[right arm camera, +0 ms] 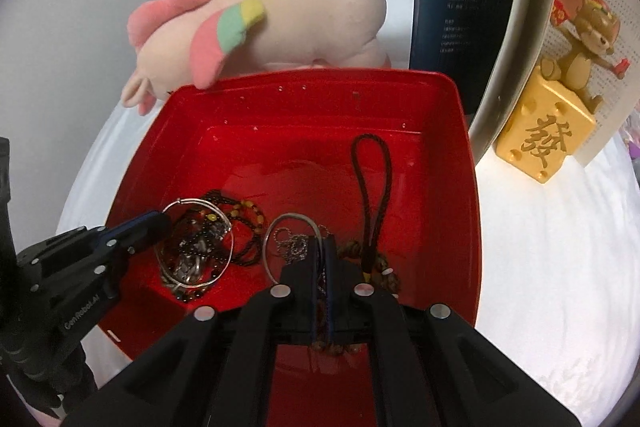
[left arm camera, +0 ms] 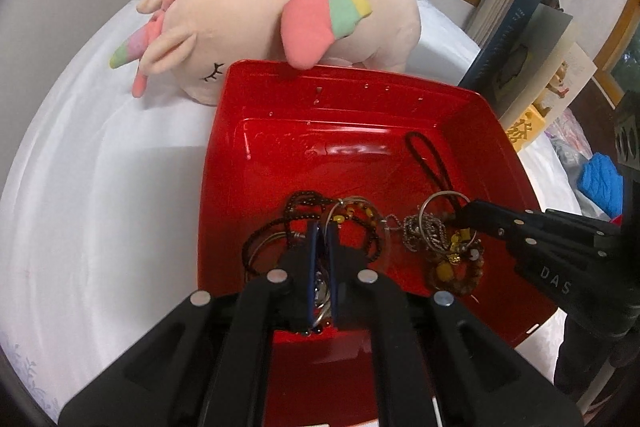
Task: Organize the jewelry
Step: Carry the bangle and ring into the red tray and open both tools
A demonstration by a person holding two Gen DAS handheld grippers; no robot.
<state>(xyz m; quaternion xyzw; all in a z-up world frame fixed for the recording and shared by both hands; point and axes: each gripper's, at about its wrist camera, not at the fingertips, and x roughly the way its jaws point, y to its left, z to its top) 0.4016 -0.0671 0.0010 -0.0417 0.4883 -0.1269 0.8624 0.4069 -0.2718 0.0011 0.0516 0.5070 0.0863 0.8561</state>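
Both my claws are clamped on jewelry inside the red tray (left arm camera: 280,99): left gripper (left arm camera: 323,239) pinches the bead tangle (left arm camera: 352,223), right gripper (right arm camera: 320,251) the silver bangle (right arm camera: 292,223). Light, limp, snag-prone strands; I judge rigid rings the safer hold.

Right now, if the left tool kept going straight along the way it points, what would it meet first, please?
Most likely the red tray's floor, just past the beaded bracelets the left tool already pinches; depth is hard to judge here.

A tray (left arm camera: 500,147) sits on a bed (left arm camera: 100,187). Inside it, near the front, lie two jewelry heaps: beads (left arm camera: 304,223) on the left, a chain (left arm camera: 424,231) and cord (left arm camera: 430,159) on the right. A plush (left arm camera: 280,7) lies behind the tray, with books (right arm camera: 468,7) and a figurine (right arm camera: 560,87) behind it to the right.
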